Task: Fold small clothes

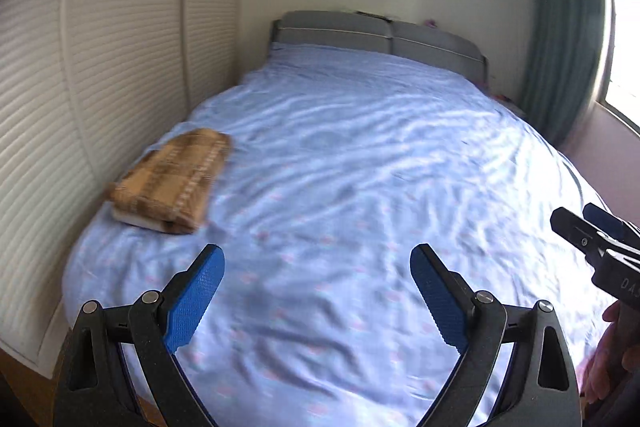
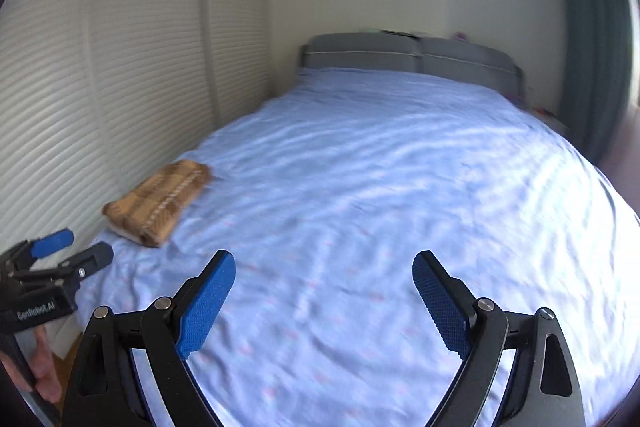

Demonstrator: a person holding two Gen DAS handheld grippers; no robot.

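Folded garment rests on bed, both grippers empty

The tan plaid garment (image 1: 172,181) lies folded near the blue sheet's (image 1: 360,147) left edge; left gripper (image 1: 316,287) and right gripper (image 2: 324,295) hover spread wide, no unfolded clothes visible.

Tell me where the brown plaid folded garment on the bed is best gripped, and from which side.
Probably at the near short end of the brown plaid garment, where its stacked layers and the white piece beneath show. Come in low from the foot of the bed with the open left tool, which is nearer, pinching all layers together.
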